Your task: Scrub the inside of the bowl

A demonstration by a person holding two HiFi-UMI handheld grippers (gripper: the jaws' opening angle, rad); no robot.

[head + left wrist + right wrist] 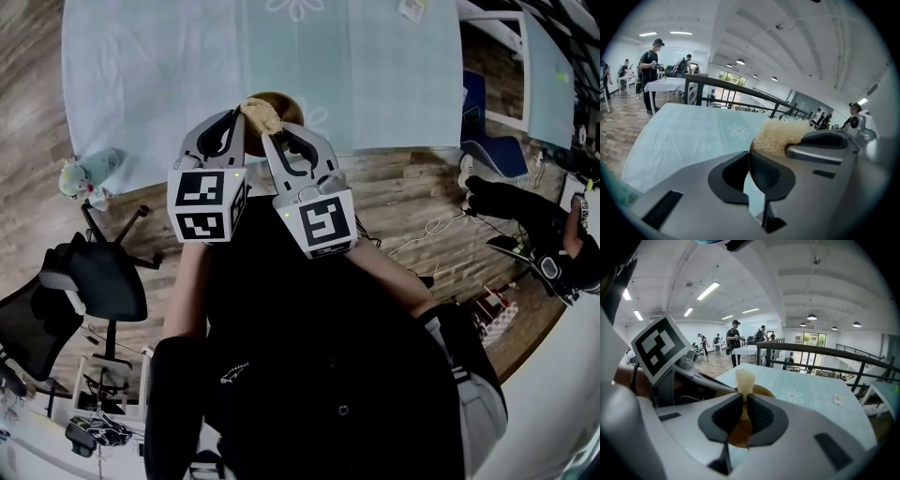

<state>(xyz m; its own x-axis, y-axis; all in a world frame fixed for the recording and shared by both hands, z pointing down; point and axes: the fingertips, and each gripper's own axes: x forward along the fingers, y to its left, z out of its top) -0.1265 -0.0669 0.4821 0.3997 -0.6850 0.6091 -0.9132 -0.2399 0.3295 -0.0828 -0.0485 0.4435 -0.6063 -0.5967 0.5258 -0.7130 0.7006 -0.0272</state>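
While left gripper pinches bowl rim, right gripper clamps sponge, long axis upright

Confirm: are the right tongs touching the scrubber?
Touching. The right gripper view shows the right tongs shut on the pale scrubber, with a pad pressed against each side of it.

Straw-coloured scrubber, brown bowl, pale blue tabletop printed with white flowers; black-and-white square markers on the grey left gripper and right gripper.
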